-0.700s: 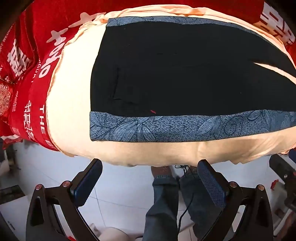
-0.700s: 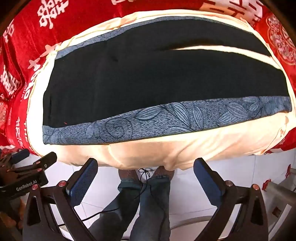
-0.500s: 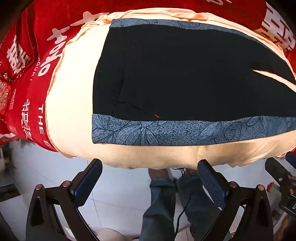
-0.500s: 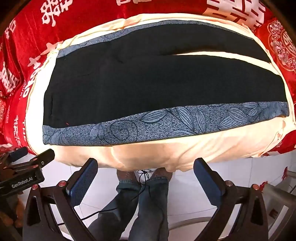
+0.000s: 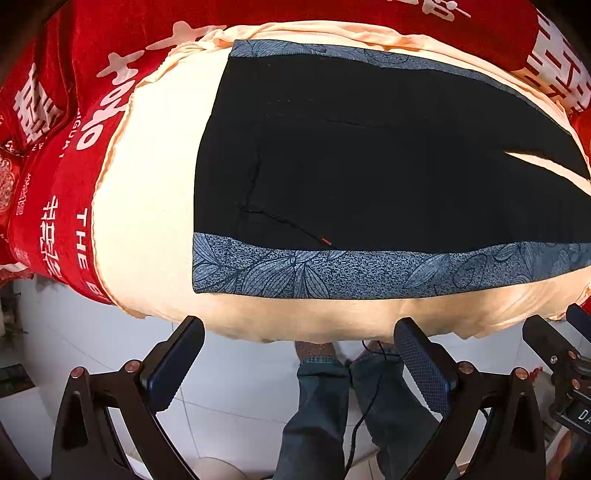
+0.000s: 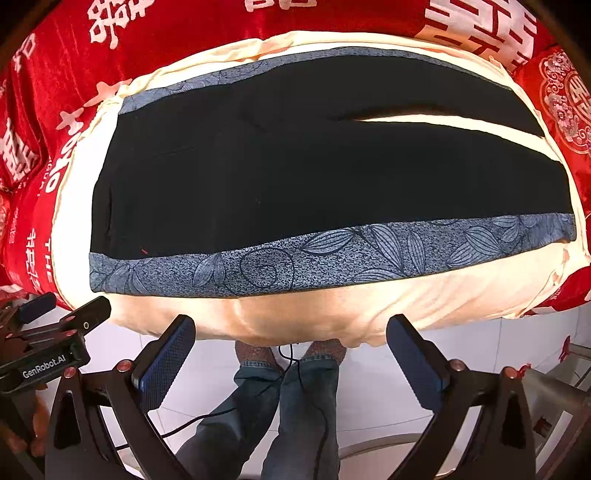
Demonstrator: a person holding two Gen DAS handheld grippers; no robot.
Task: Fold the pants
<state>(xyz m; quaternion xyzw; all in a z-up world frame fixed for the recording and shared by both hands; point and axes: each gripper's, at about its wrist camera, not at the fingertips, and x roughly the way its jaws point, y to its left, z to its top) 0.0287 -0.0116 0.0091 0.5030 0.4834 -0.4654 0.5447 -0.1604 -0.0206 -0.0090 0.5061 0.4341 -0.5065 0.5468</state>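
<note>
Black pants (image 5: pixel 369 166) (image 6: pixel 314 177) with blue leaf-print side stripes lie flat and spread lengthwise on a cream cloth (image 5: pixel 140 206) (image 6: pixel 369 306). The waistband is at the left, and the two legs split apart toward the right. My left gripper (image 5: pixel 299 354) hangs open above the floor, just off the cloth's near edge, below the waist end. Over the same edge, further along the legs, my right gripper (image 6: pixel 290 350) is open too. Neither touches the pants and nothing sits between their fingers.
Red fabric with white lettering (image 5: pixel 55 155) (image 6: pixel 184 29) covers the surface around the cream cloth. A person's jeans-clad legs (image 5: pixel 332 406) (image 6: pixel 280 406) and a cable stand on white floor tiles below. Each gripper shows at the other view's side edge.
Both views have shifted slightly so the pants sit a little lower in frame; both grippers stay open and empty.
</note>
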